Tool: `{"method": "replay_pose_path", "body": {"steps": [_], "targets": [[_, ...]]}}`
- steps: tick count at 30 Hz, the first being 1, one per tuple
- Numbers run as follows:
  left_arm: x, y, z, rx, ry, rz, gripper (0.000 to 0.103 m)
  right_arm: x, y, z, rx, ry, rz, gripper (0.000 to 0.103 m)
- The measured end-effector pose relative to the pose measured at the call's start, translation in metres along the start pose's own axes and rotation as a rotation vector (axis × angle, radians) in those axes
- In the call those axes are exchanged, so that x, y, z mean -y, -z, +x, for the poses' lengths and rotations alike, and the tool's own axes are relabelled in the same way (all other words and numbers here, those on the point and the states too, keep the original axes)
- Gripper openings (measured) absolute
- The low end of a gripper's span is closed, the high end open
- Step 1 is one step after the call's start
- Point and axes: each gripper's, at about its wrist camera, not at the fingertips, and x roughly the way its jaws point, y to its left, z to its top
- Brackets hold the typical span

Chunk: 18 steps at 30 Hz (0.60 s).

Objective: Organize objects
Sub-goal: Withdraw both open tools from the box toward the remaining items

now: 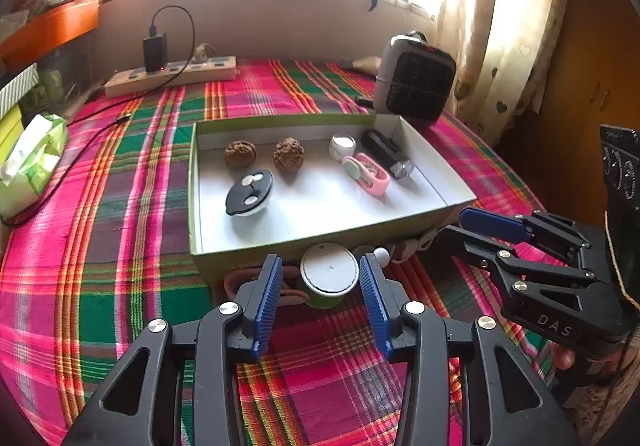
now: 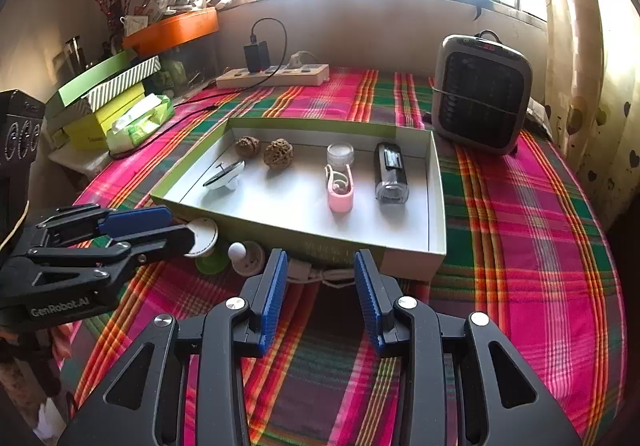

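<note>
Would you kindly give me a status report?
Both tools open, empty. Left tool straddles green cup, no grip. Right tool over white cable. Box close behind.

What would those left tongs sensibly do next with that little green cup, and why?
Probably ease forward and close. The left tongs are open, and the small green cup with a white lid stands between their blue pads, untouched, on the plaid cloth just outside the shallow green-edged cardboard box where other items already lie.
</note>
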Motion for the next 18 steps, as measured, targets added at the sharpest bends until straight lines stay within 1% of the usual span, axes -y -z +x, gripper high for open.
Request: {"method": "replay_pose_path", "body": {"steps": [10,12,18], "targets": [[0.007,0.001,0.015,-0.03,-0.007,0.008,0.039,0.004,0.006,-0.001,-0.006,-0.002,0.015,0.037],[0.007,0.0,0.018,-0.035,-0.024,0.005,0.039,0.004,0.007,-0.002,-0.007,-0.004,0.015,0.037],[0.009,-0.003,0.021,-0.031,-0.029,0.009,0.039,0.005,0.008,0.0,-0.011,-0.008,0.018,0.037]]}}
